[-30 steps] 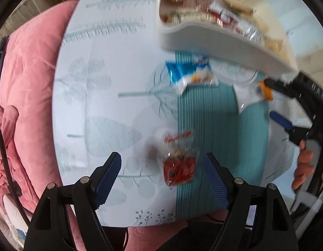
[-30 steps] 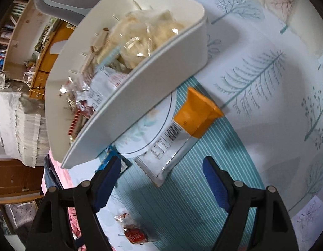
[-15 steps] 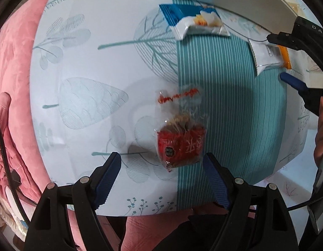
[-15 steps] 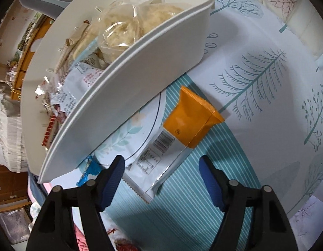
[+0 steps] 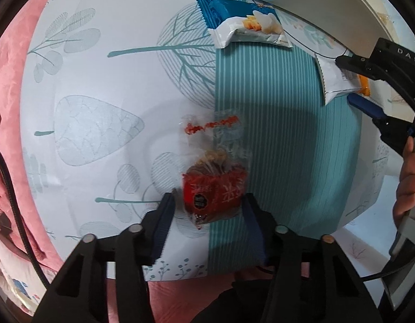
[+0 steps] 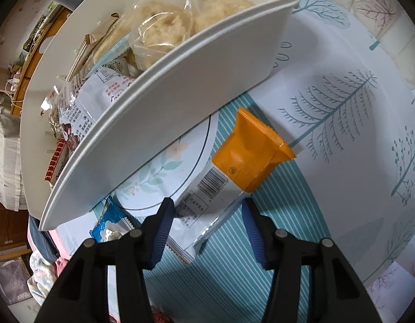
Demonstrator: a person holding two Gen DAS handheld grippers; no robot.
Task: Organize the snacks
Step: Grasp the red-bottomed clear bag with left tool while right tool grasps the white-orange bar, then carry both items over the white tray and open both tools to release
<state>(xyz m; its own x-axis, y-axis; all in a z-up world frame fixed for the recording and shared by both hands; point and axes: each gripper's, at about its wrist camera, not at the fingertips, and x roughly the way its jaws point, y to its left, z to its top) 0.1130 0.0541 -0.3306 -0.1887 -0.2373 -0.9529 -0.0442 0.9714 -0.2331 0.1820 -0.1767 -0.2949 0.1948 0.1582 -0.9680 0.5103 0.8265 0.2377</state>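
**Mia:** Where is the snack with the red label?

**Ben:** The small see-through snack bag with the red label [image 5: 214, 191] lies flat on the round table with the white cloth printed with teal trees and leaves [image 5: 105, 86]. It sits right where the white part meets the teal striped band [image 5: 282, 140]. The left gripper [image 5: 208, 215] points down at it, with one blue finger on each side of the bag's red end. Its jaws have just been closing in. The fingers are very near the bag, but I can't tell if they squeeze it yet.

**Mia:** And the other claw?

**Ben:** The right gripper [image 6: 208, 219] is over the long silver and orange snack packet [image 6: 234, 172]. The silver end with the barcode is between its blue fingers. Those jaws have just been closing too. The left finger looks right at the packet's edge. The right finger has a little gap beside it, so it is not pinching yet.

**Mia:** What is close by?

**Ben:** A blue and white snack packet [image 5: 245, 24] lies near the orange one, up by the big white plastic tub [image 6: 180, 102]. The tub is full of other snacks, like round pale cakes in clear wrap [image 6: 167, 29]. A person's hand [image 5: 407, 185] holds the right gripper's handle. A pink soft cover [image 5: 8, 86] is beside the table.
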